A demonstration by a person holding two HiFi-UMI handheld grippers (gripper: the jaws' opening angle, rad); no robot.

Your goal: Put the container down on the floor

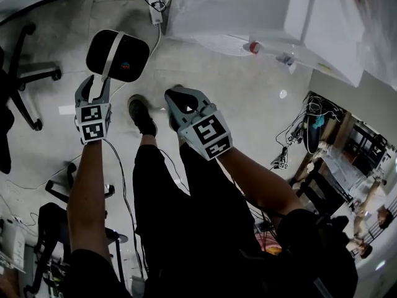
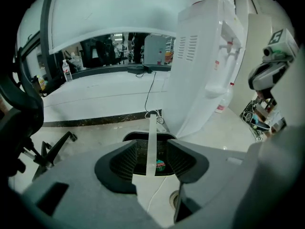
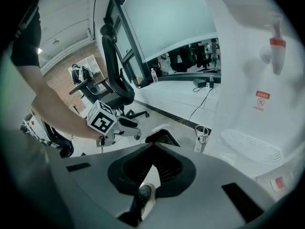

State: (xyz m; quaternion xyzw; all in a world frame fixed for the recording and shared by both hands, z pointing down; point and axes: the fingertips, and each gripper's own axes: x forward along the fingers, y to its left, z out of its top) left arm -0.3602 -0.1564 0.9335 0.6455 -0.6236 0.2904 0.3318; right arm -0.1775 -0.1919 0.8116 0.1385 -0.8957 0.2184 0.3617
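Your left tongs (image 2: 151, 147) are spread wide. The container's white handle (image 2: 152, 128) runs straight up the gap between them, and neither pad is pressing on it. Your right tongs (image 3: 152, 147) are pinched together at the tips with nothing in them, just pointing down past your shoe (image 3: 143, 194).

From the head view, the right tongs hang over your feet while the left ones reach a bit further out, right at the near edge of the container (image 1: 127, 58). It's a black tub with that pale strap across the top and a little red and green sticker (image 1: 124, 67) on it. It looks to be sitting on the grey floor (image 1: 248, 98), just ahead of your toes.

Past it there's a white power strip (image 1: 156, 11) with a cable trailing back toward you. The big white water dispenser (image 2: 205, 66) stands to its right. A black office chair (image 3: 114, 80) is parked off to your left, well clear of the tub.
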